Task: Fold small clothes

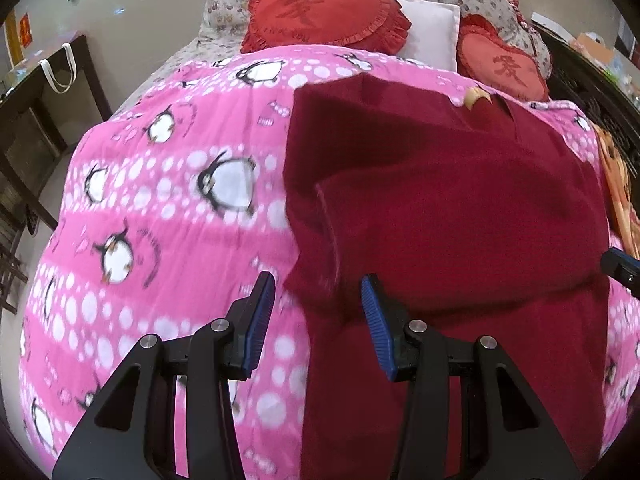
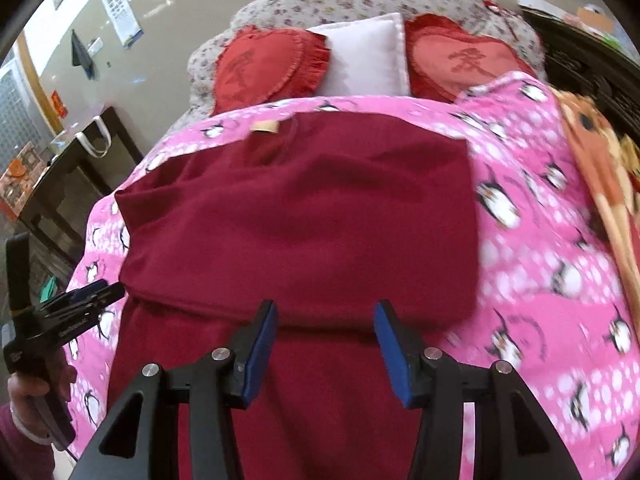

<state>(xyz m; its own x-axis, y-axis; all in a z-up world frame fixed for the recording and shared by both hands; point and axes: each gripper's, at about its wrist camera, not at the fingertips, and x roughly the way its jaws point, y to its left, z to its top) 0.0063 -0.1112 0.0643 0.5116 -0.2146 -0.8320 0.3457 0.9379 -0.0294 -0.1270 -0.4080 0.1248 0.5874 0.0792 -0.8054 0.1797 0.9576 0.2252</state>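
Two grippers hovered over the bed, both w/ jaws apart and nothing between the pads. The left gripper (image 1: 318,316) sat above the near-left corner of the dark red garment (image 1: 440,208), one blue pad over the pink quilt, the other over the cloth; no pinch seen. The right gripper (image 2: 326,338) hung above the garment's near middle, pads clear of the fabric as far as the right wrist view showed. In that same view the left gripper (image 2: 86,292) showed at the left edge, held in the person's hand (image 2: 36,384), just off the garment's left side.

Garment lay flat on the penguin quilt (image 1: 160,220), roughly center-right of the bed. A fold looked already made: an upper layer ended in a straight edge across the near part, w/ a single layer running on toward the camera. A pale tag (image 2: 264,126) sat at the far edge, prob. the neck. Judging from that, the task seemed partway: at least one fold down, the near strip still to be brought up or the piece halved again, then smoothed. Blur made finer creases hard to read.

Further out: two red heart cushions (image 2: 260,72) and a white pillow (image 2: 364,56) at the head, an orange-patterned cloth (image 2: 592,152) at the right edge. Containers: only a white-handled bag (image 2: 94,136) on the dark side table (image 2: 60,184); its contents couldn't be told.
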